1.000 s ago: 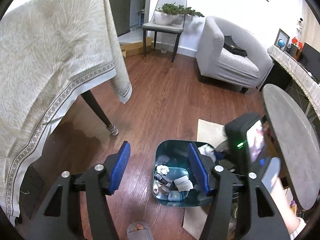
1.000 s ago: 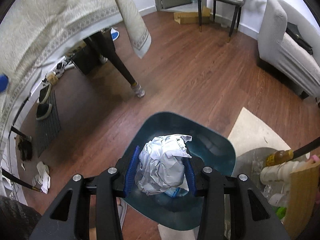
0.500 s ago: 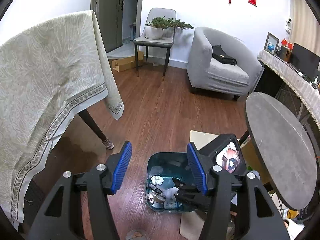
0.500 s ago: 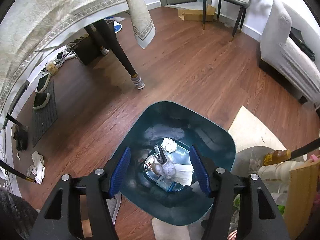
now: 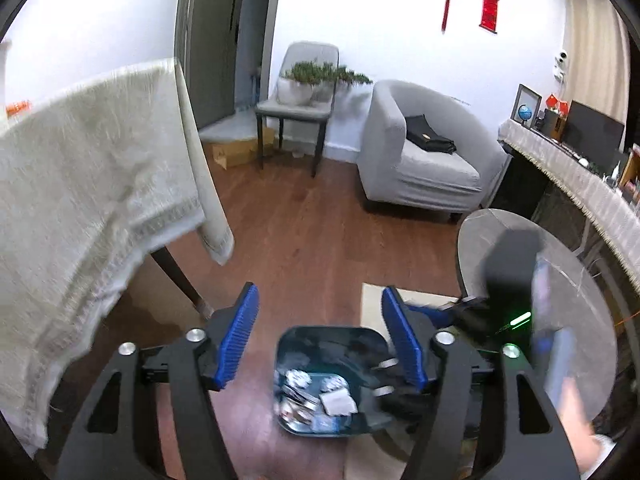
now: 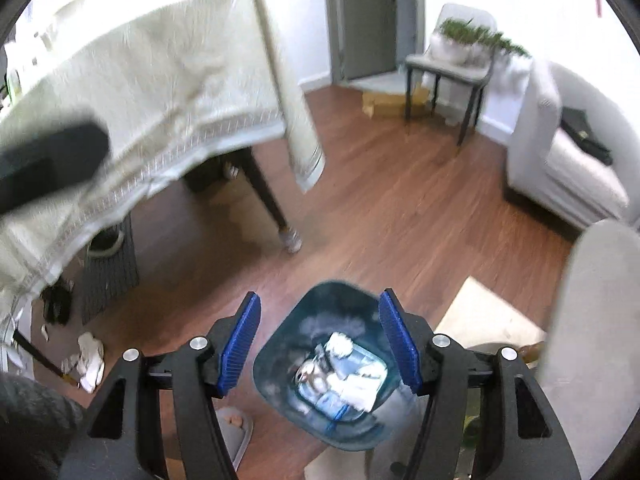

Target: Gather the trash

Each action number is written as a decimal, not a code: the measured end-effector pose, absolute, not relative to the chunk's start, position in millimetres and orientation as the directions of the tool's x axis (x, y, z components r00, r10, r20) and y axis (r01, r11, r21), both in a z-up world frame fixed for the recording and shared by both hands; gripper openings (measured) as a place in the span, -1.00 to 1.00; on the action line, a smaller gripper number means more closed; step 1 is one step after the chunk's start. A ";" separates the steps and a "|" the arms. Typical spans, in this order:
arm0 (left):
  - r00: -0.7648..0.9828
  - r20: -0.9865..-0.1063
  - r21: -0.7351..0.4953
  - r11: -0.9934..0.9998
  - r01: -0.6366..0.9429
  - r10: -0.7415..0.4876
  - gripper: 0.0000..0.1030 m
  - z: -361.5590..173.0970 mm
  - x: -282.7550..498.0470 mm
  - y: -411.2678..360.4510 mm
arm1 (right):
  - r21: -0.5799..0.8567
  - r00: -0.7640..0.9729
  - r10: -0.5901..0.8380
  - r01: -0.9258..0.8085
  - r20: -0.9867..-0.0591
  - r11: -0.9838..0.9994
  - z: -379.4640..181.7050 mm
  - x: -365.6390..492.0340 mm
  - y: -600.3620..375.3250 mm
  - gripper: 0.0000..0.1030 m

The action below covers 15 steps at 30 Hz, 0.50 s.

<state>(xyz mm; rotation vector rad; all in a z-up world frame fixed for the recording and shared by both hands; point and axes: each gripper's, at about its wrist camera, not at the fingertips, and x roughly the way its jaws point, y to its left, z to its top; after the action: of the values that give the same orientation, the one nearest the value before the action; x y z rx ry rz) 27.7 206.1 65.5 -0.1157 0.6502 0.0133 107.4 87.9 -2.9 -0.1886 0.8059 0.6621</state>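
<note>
Trash (image 6: 340, 376) lies in the teal bin (image 6: 280, 344); both grippers, left gripper (image 5: 320, 340) and right gripper (image 6: 320, 340), hang empty, jaws just opened wide; next, find more litter.

Each black gripper (image 5: 320, 336) carries 2 ribbed blue pads (image 5: 236, 340) and silver screws.
</note>
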 end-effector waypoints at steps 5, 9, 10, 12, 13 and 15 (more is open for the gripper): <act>0.832 -0.555 -0.090 0.995 -0.051 -0.008 0.76 74.3 12.7 199.0 | -0.001 0.659 0.419 -0.537 -0.625 0.843 44.4 80.8 36.1 0.53; 0.848 -0.529 -0.042 0.998 -0.053 0.023 0.89 80.1 3.8 182.5 | -0.024 0.753 0.342 -0.428 -0.562 0.903 65.8 61.8 -17.5 0.79; 0.849 -0.528 -0.045 0.998 -0.054 0.022 0.89 80.8 2.0 180.1 | -0.028 0.777 0.308 -0.386 -0.550 0.922 69.3 54.2 -37.1 0.82; 0.856 -0.517 -0.058 0.997 -0.050 0.013 0.90 81.6 -2.5 175.2 | -0.028 0.797 0.272 -0.340 -0.539 0.940 68.9 45.9 -62.6 0.86; 0.858 -0.514 -0.057 0.997 -0.051 0.015 0.91 81.4 -5.4 172.0 | -0.026 0.812 0.245 -0.304 -0.529 0.952 68.7 39.2 -79.4 0.89; 0.860 -0.509 -0.036 0.998 -0.043 0.018 0.92 78.9 -10.6 164.0 | -0.025 0.829 0.201 -0.251 -0.522 0.968 67.1 32.3 -103.2 0.92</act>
<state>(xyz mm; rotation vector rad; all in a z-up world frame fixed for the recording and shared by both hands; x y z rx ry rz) -10.6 164.0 78.9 -0.0471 0.5336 0.0323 32.3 -103.2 67.1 -0.0944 0.5428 0.2406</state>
